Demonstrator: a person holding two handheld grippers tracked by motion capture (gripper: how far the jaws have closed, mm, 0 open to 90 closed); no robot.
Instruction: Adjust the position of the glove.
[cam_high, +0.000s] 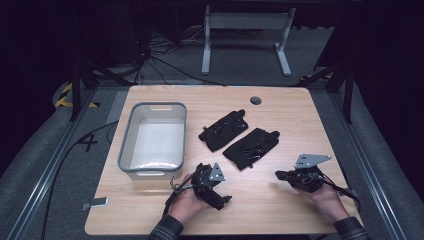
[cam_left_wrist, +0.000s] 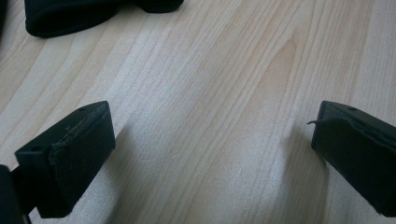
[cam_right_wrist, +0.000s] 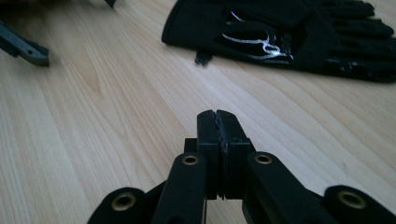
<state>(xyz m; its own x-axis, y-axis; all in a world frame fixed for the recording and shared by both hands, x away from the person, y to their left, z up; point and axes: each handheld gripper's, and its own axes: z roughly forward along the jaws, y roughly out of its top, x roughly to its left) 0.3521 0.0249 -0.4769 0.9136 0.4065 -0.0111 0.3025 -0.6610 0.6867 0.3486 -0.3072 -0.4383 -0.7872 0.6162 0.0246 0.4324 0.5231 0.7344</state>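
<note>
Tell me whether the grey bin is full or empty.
Empty. The grey bin shows its bare pale floor; both black gloves lie outside on the table.

Two black gloves (cam_high: 240, 138) lie beside a grey bin (cam_high: 153, 140).

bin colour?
Grey bin, pale whitish inside; clearest in the high view.

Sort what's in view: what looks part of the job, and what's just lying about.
Likely the job, judging by layout:
near glove
far glove
grey bin
left gripper, open
right gripper, shut

Lying about:
floor cables
metal stand
</note>
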